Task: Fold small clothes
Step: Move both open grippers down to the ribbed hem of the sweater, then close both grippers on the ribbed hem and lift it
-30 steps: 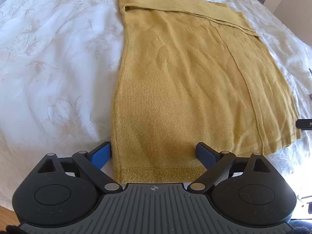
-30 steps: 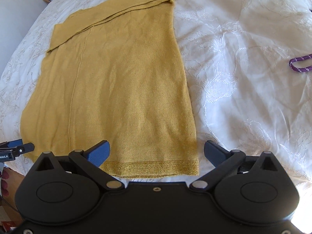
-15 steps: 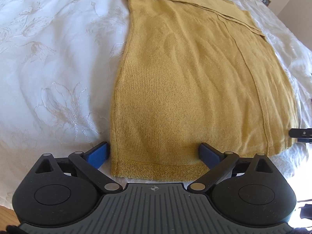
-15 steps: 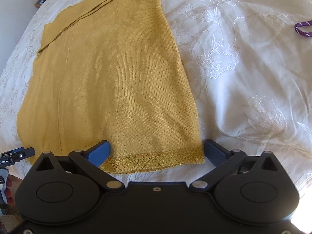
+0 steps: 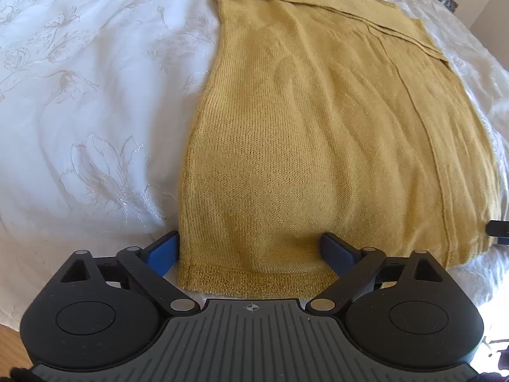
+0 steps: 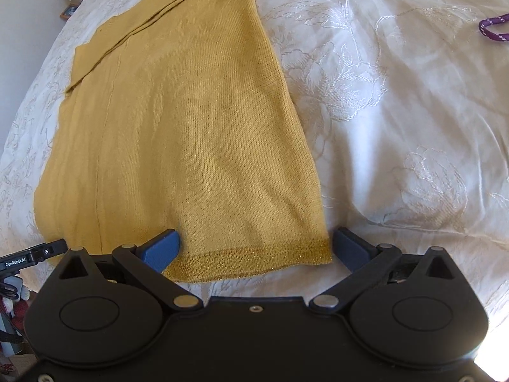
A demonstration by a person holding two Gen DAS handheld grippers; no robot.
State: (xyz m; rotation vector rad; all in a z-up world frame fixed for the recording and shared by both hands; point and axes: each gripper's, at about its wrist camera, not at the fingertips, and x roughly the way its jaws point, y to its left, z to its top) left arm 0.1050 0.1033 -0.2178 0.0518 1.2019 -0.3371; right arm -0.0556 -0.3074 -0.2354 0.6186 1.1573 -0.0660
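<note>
A mustard yellow knit garment [image 5: 318, 127] lies flat on a white embroidered bedspread [image 5: 79, 95], its glittery hem nearest me. My left gripper [image 5: 251, 251] is open, its blue pads straddling the hem's left corner. My right gripper [image 6: 256, 245] is open too, its pads straddling the hem's right corner of the same garment [image 6: 178, 121]. Each gripper's tip shows at the edge of the other's view. A folded band crosses the garment's far end.
A purple cord [image 6: 493, 27] lies on the bedspread [image 6: 397, 111] at the far right. Small items [image 6: 74, 1] stand beyond the bed at the far left. Wooden floor [image 5: 9, 337] shows below the bed's near edge.
Both grippers have moved forward and lower onto the hem, so the hem corners now sit between the open fingers. The garment itself has not moved.
</note>
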